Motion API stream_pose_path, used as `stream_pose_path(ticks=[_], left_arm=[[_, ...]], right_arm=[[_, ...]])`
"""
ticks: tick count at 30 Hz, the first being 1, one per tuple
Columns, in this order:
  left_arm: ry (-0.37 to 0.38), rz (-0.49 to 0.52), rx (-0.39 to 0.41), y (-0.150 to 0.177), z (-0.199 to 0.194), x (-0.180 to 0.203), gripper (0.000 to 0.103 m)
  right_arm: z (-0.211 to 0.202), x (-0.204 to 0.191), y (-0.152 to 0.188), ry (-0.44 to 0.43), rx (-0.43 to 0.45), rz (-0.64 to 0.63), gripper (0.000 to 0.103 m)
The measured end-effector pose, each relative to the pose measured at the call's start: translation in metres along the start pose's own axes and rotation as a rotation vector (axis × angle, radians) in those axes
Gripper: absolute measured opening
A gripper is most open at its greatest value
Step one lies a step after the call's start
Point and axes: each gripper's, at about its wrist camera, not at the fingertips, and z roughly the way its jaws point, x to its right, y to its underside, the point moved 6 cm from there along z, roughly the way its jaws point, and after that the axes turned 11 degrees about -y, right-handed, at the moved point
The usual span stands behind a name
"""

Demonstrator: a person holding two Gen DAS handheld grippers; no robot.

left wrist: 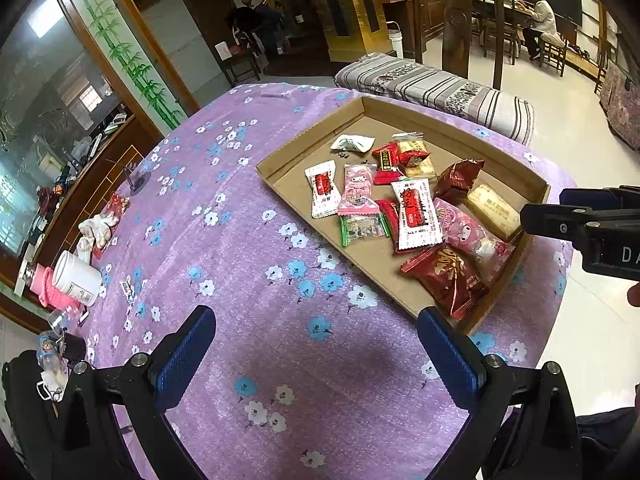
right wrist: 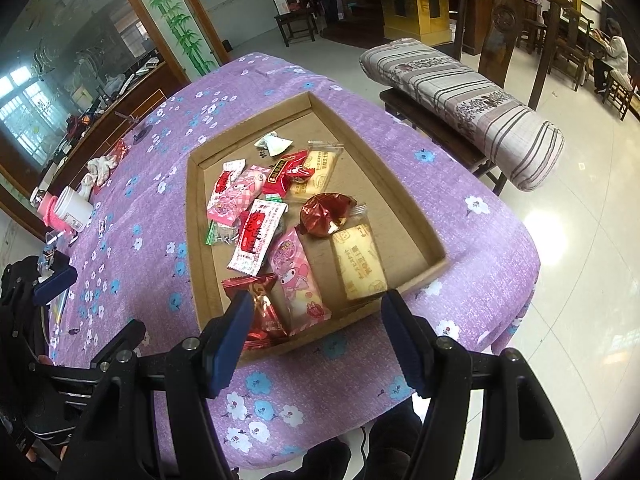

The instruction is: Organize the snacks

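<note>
While both grippers hang over the purple flowered cloth [left wrist: 248,240], the snacks lie in a shallow cardboard tray [right wrist: 196,216] on the table. In the left wrist view the left gripper [left wrist: 316,356] stands wide apart with only cloth between its blue pads [left wrist: 184,356] — nothing held — and the tray sits ahead and to its right. The right gripper [right wrist: 316,340] is also parted, about midway, its fingers poised above the tray's near edge; nothing is gripped, though its left finger overlaps a red packet [right wrist: 260,308] in the picture, and whether it touches I cannot tell. Just beyond lie a pink cartoon packet [right wrist: 298,280] and a pale biscuit pack [right wrist: 358,264], side by side. Further in are a white-and-red packet [right wrist: 258,240], a crumpled dark red wrapper [right wrist: 324,212], a green sweet [right wrist: 218,234] and a white wrapper [right wrist: 274,142] alone near the far end. Off the tray, at the cloth's left edge, a white jar [left wrist: 76,276] lies on its side — beside a pink bottle [left wrist: 42,286]. A striped cushion [right wrist: 472,104] rests on a chair beyond the table.
</note>
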Motion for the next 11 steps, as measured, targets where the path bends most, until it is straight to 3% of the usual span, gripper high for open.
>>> stream_pose_path(ticks=[11], left_arm=[[0.024,-0.016,0.021,0.0001,-0.0052,-0.0023,0.102]], right_arm=[[-0.0008,-0.0005,0.0025,-0.004,0.000,-0.005,0.065]])
